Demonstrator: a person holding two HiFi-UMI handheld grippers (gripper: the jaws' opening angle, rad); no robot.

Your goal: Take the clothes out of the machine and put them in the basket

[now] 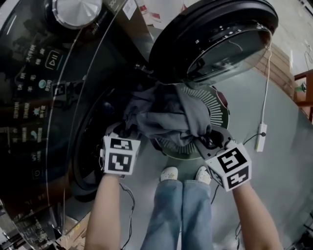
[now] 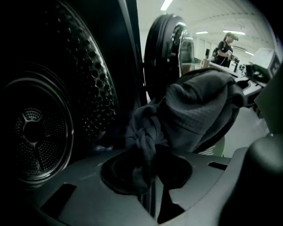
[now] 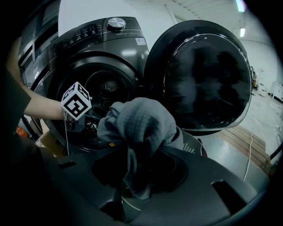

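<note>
At the left of the head view we see the dark front-loading washing machine, its silver knob in the upper left corner and its round opening dark below it. Just right of that opening, at lower centre-left, the left gripper points up into the frame. In the left gripper view its jaws are clamped together on a darker, twisted fold of cloth, with the perforated steel drum off to the left.

In the middle of the head view hangs the bundle of grey clothes, out of the machine and stretched between the two grippers. It sits in front of the opening and over the round green slatted basket, whose rim shows at centre-right; we cannot tell whether the cloth touches the basket. Below the bundle, at bottom centre, are the person's blue jeans and white shoes.

Right of centre, the right gripper holds the other end. In the right gripper view its jaws are pinched on a hanging fold of waffle-textured grey cloth.

The round black door stands open across the upper right, and a white cable hangs at the far right.
</note>
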